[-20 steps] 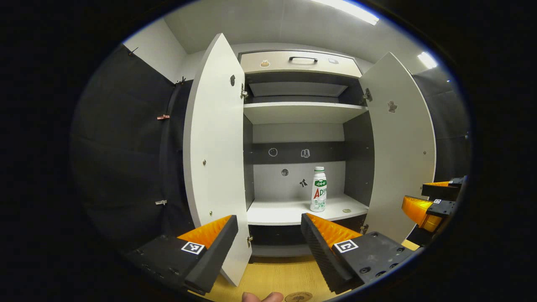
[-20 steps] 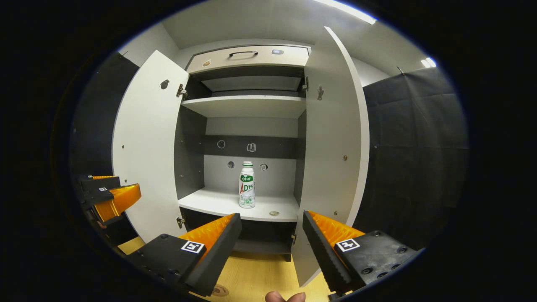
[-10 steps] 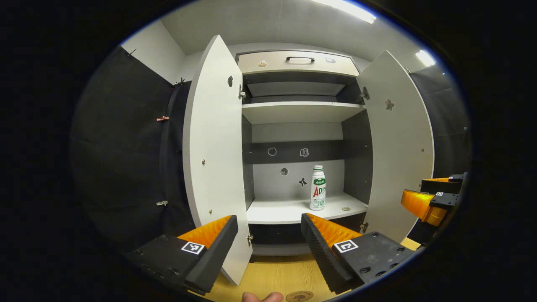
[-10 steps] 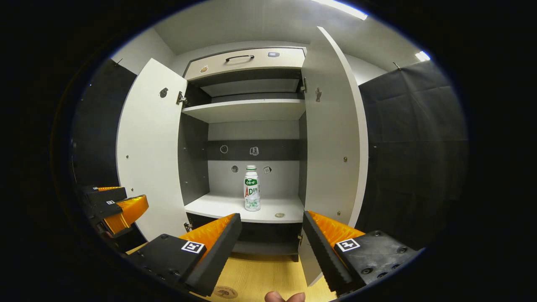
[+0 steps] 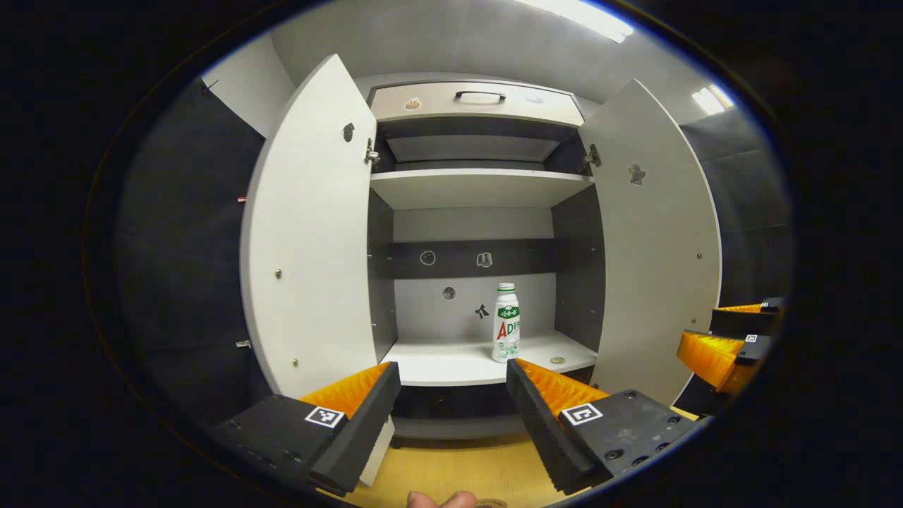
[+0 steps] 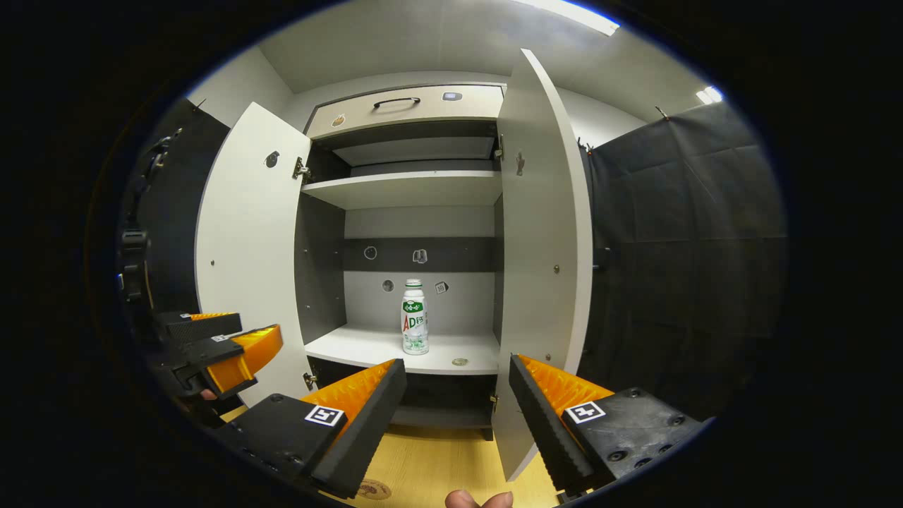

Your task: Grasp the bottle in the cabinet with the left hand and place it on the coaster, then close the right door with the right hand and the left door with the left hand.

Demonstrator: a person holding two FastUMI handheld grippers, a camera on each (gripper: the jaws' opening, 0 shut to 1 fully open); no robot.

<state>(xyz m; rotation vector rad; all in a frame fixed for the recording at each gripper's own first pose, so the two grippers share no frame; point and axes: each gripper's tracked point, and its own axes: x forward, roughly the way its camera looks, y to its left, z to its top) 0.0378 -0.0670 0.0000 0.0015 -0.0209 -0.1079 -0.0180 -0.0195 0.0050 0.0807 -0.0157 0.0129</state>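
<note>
In the left gripper view, the left tongs (image 5: pixel 451 409) are held with their fingers wide apart and nothing between them, in front of an open cabinet (image 5: pixel 480 187). The bottle (image 5: pixel 505 332) is seen upright on the cabinet's lower shelf (image 5: pixel 451 363), ahead of the tongs and just above the tip of the right-hand finger, well apart from both fingers. A small round disc (image 5: pixel 557 360) is seen lying on the shelf just to the right of the bottle. The left door (image 5: pixel 310 233) is swung open to the left of the tongs and the right door (image 5: pixel 652 247) to the right of them. Farther to the right, at the edge of this view, the right tongs (image 5: pixel 734 328) are seen, likewise parted. Below the tongs a wooden worktop (image 5: pixel 451 469) is seen, and at its near edge a fingertip (image 5: pixel 441 499) and part of the coaster (image 5: pixel 487 503) are just visible. In the right gripper view, the right tongs (image 6: pixel 455 409) are held with fingers wide apart and empty, and the bottle (image 6: pixel 415 326) is seen ahead of them, standing on the shelf (image 6: pixel 374 349) above the gap between the fingers and slightly to its left. The right door (image 6: pixel 540 233) is seen edge-on just above the right-hand finger, and the left door (image 6: pixel 247 247) beyond the left-hand finger. The left tongs (image 6: pixel 211 342) are seen low at the left, parted, in front of the left door. The coaster (image 6: pixel 372 488) is seen on the worktop (image 6: pixel 437 466) beneath the left-hand finger.
</note>
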